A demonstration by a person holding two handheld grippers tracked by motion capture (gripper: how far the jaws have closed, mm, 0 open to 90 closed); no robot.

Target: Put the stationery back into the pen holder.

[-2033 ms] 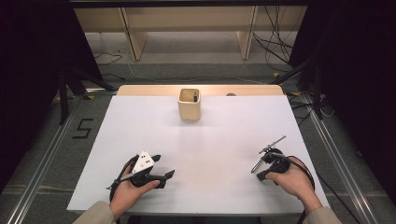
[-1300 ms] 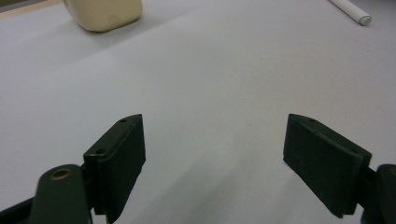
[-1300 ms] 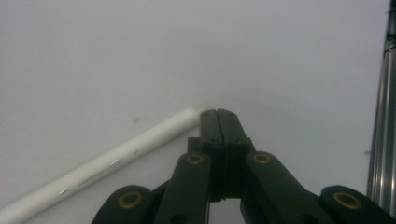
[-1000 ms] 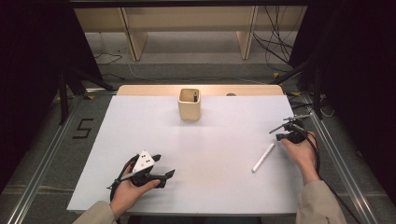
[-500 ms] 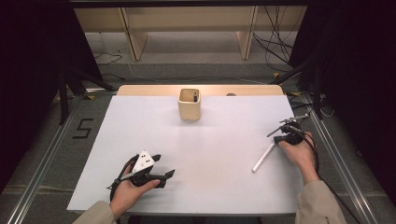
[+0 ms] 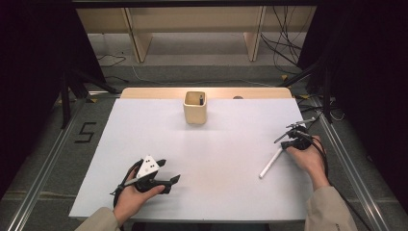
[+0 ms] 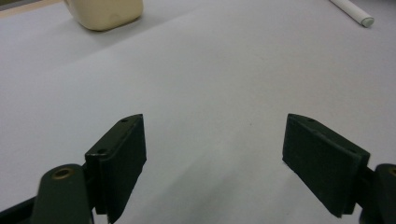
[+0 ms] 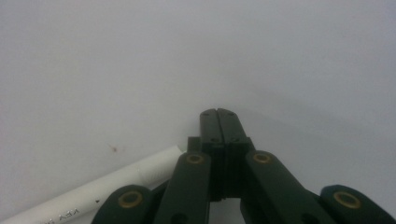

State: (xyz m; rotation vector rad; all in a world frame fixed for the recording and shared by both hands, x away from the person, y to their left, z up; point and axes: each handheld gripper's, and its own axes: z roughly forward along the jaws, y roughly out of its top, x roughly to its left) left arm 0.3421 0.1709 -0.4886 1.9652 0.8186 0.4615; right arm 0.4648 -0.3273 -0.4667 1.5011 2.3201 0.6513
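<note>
The white table (image 6: 211, 159) carries everything, with a strip of bare wood along its far edge. At the far middle stands a cream-coloured cup (image 6: 195, 107), upright, with a dark pen (image 6: 201, 99) standing inside it against the right wall.

Near the front left corner, the left gripper (image 6: 169, 171) lies low over the table in the person's left hand (image 6: 132, 197), with its grey three-cornered plate on top. Its jaws are spread wide, with bare table between them and nothing held or touched. In the left gripper view the two black pads (image 7: 123, 161) stand well apart over the white surface, the cup sits far off at the upper left, and the tip of the white marker (image 7: 352, 11) shows at the upper right.

At the right side, the right gripper (image 6: 279, 140) sits in the person's right hand (image 6: 308, 156), close to the table. In the right gripper view its jaws are pressed flat together, with nothing between them.

The white marker (image 6: 271, 162) lies flat on the table, slanting from the right gripper toward the person. In the right gripper view its far end (image 8: 154, 168) lies just beside the closed jaws, at their left; whether it touches them I cannot tell.
</note>
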